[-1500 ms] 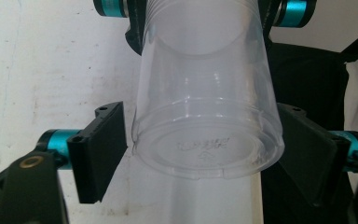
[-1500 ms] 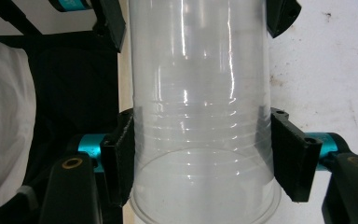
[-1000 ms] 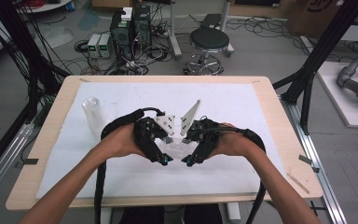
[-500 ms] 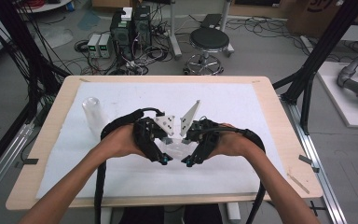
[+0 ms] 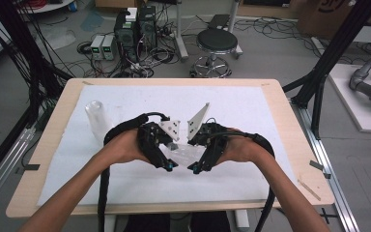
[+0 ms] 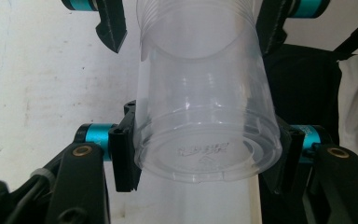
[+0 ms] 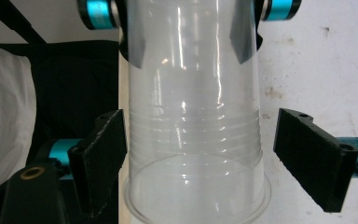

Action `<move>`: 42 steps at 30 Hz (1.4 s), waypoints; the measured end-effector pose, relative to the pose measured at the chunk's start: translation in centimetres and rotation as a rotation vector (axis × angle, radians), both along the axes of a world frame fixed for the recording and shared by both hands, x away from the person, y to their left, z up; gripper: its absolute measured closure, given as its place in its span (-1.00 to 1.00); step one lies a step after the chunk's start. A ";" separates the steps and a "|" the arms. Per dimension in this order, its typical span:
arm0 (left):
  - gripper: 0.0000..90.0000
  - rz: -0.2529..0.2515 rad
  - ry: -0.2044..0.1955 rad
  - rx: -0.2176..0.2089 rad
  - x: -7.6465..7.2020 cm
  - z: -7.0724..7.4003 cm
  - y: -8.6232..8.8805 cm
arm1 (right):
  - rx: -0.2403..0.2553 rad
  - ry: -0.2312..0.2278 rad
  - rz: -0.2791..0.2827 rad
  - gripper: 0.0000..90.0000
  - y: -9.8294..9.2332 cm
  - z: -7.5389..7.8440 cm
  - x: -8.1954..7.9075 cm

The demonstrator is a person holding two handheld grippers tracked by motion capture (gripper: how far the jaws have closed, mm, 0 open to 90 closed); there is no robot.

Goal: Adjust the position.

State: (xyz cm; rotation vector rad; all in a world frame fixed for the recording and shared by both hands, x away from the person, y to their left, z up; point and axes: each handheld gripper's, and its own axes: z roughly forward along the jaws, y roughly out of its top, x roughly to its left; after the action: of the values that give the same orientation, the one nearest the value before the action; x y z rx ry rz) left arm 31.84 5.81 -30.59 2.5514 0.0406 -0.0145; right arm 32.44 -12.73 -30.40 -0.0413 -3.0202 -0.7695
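Observation:
A clear plastic cup (image 5: 186,153) lies level between the two grippers over the middle of the white mat. My left gripper (image 6: 200,154) is shut on its base end, with a pad pressed to each side. My right gripper (image 7: 200,158) straddles the rim end. Its jaws have just been opening and now stand open, with the cup (image 7: 193,140) between them; the right-hand pad (image 7: 312,156) is well off the wall. From above, the left gripper (image 5: 166,166) and the right gripper (image 5: 195,168) face each other tip to tip, each in a hand.
A second clear cup (image 5: 96,118) rests on the white mat (image 5: 270,125) at the left. The mat covers most of the wooden table (image 5: 299,145). A stool (image 5: 216,43) and electronics boxes (image 5: 135,29) stand on the floor beyond the far edge.
Both hands and the cup have kept their places. From above, the spread of the right jaws is barely visible.

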 end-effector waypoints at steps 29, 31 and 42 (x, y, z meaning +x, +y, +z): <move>-0.09 0.139 0.043 -0.579 -0.7 -3.5 6.1 | 0.596 -0.049 -0.093 -0.69 -6.3 0.4 -1.0; -0.09 0.153 0.036 -0.643 -0.8 -4.1 6.6 | 0.626 -0.050 -0.105 -0.69 -6.5 0.1 -1.2; -0.09 0.166 0.033 -0.829 -1.1 -5.7 7.3 | 0.793 -0.023 -0.150 -0.68 -7.6 -2.7 -1.5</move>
State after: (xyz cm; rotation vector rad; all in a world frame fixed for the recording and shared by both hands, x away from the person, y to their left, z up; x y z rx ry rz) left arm 30.71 13.16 -36.34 1.7128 0.2126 -0.0063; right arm 30.92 -20.37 -33.07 -0.2388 -2.5176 -1.9063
